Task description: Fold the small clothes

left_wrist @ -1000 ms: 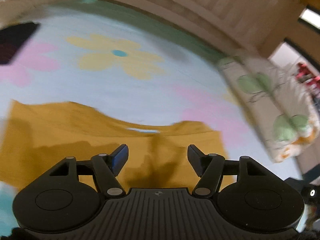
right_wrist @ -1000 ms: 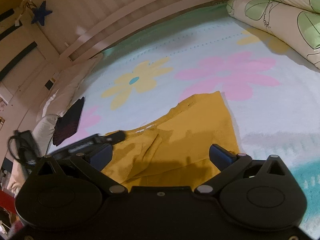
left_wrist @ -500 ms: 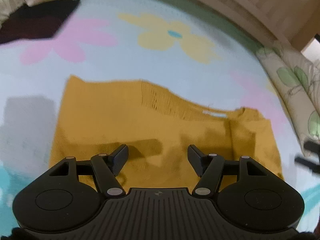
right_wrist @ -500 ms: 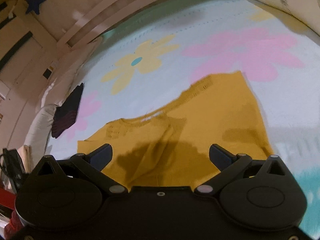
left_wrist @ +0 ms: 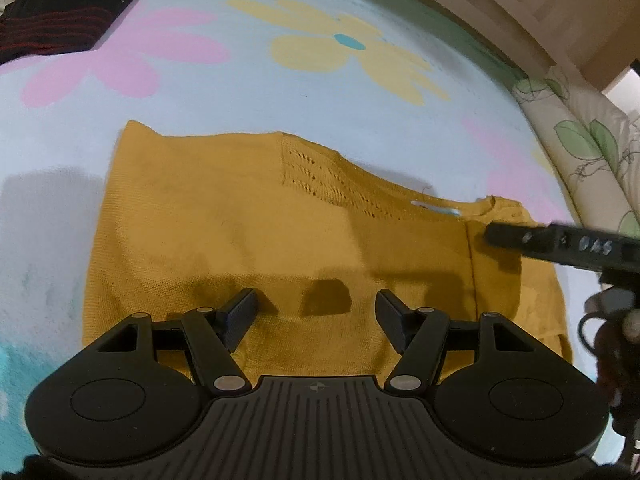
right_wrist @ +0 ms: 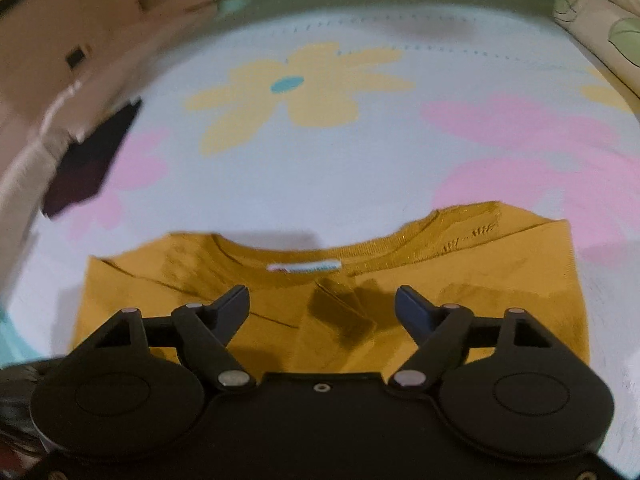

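Left tongs (left_wrist: 316, 312) and right tongs (right_wrist: 322, 308) both wide, empty, above mustard top (left_wrist: 240, 232)

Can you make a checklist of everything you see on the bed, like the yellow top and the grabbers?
Surface: flowered blanket on a bed.
Job's things: mustard top lying flat, sides folded in, neck label showing.
Clutter: dark folded cloth at the far left.
Grippers: left gripper open, empty, over the top; right gripper open, empty, near the collar.
Cables: nothing seen.
Surroundings: leaf-print pillow, wooden wall.
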